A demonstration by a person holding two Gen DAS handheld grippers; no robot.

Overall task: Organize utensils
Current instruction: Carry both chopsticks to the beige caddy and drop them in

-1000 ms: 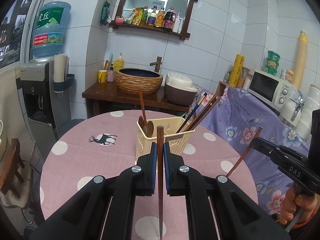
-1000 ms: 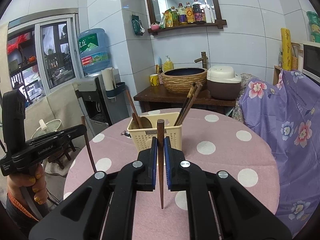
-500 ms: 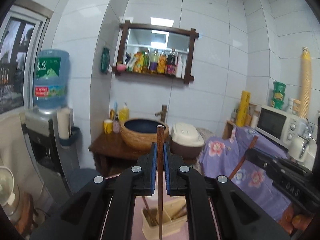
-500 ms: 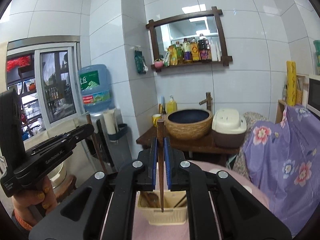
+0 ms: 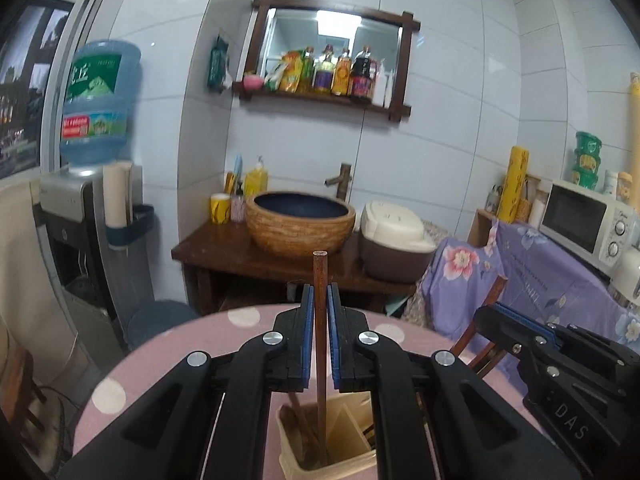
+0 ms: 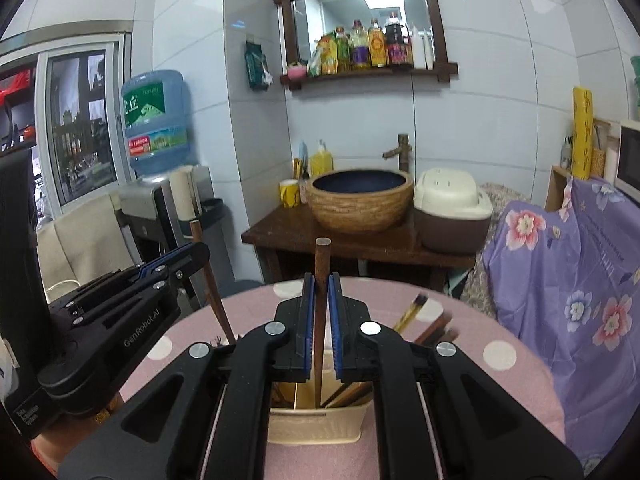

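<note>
My left gripper (image 5: pixel 319 292) is shut on a brown wooden utensil handle (image 5: pixel 320 320) that stands upright, its lower end inside the left compartment of a cream utensil basket (image 5: pixel 320 466). My right gripper (image 6: pixel 321 282) is shut on a brown chopstick (image 6: pixel 321 300) held upright, its lower end inside the same basket (image 6: pixel 316 420), where several chopsticks (image 6: pixel 424 320) lean to the right. The right gripper also shows in the left wrist view (image 5: pixel 512 332), and the left gripper in the right wrist view (image 6: pixel 176 256).
The basket stands on a round pink table with white dots (image 6: pixel 500 360). Behind it are a wooden counter (image 5: pixel 240 252) with a woven basin (image 5: pixel 300 220), a rice cooker (image 5: pixel 396 236), a water dispenser (image 5: pixel 80 208) and a purple floral cloth (image 6: pixel 580 280).
Both grippers have come down over the basket. The lower ends of both held utensils now reach into its compartments. The views have tilted down, showing more of the table.
</note>
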